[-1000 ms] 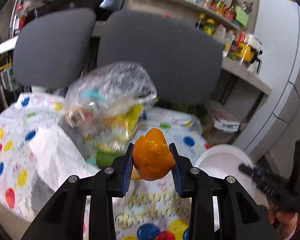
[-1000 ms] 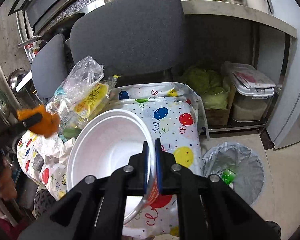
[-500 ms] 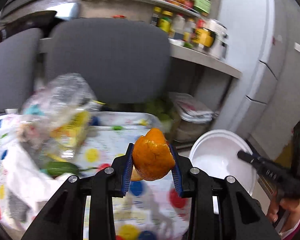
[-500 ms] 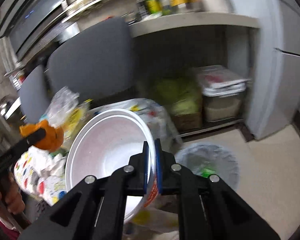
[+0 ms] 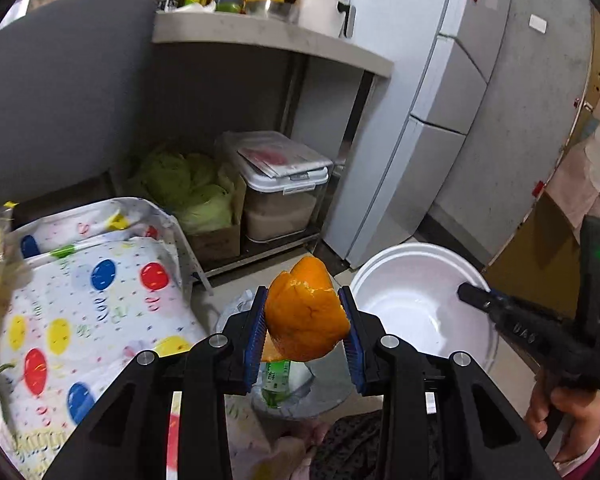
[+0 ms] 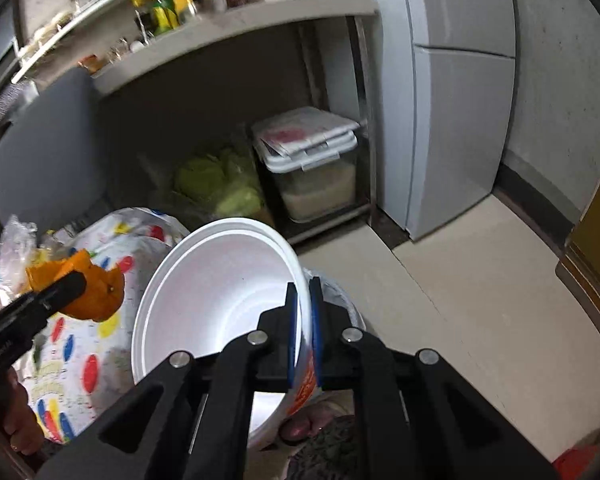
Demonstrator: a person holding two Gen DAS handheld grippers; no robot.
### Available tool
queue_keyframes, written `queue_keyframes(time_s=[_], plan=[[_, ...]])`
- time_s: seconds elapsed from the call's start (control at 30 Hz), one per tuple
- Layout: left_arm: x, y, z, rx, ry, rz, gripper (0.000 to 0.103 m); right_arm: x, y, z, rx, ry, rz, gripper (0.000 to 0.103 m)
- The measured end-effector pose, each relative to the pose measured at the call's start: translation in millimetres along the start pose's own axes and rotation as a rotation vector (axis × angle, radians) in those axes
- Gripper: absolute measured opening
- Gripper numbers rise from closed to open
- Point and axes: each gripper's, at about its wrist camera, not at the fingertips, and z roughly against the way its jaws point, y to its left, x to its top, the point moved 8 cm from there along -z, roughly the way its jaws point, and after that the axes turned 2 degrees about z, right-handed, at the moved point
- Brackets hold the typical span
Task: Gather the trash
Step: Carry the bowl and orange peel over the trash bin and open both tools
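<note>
Your left gripper (image 5: 303, 330) is clamping its jaws on the orange peel (image 5: 305, 318), holding it above the lined trash bin (image 5: 328, 384) on the floor (a green bottle (image 5: 275, 376) is lying inside). Your right gripper (image 6: 304, 330) is pinching the rim of the white foam bowl (image 6: 216, 300) with its jaws nearly closed, just right of the peel. The balloon-print tablecloth (image 5: 92, 300) is sitting to the left.
</note>
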Motion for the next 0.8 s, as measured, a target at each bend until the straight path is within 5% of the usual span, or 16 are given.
queue_keyframes(time_s=[0.27, 0.4, 0.63, 0.8], plan=[[20.2, 4.3, -46.5, -0.005, 0.037, 0.012, 0.046, 10.2, -7.2, -63.2, -0.006, 0.071, -0.03, 0.008], [29.5, 7.0, -56.4, 0.006, 0.028, 0.019, 0.06, 11.8, -10.1, -78.0, 0.022, 0.093, -0.054, 0.035], [33.3, 21.9, -43.2, 0.05, -0.006, 0.041, 0.061, 14.1, -2.9, -67.4, 0.045, 0.08, -0.037, 0.038], [16.8, 47.0, -1.2, 0.156, -0.03, 0.055, 0.061, 10.9, 20.8, -32.9, 0.058, 0.041, 0.029, 0.038]])
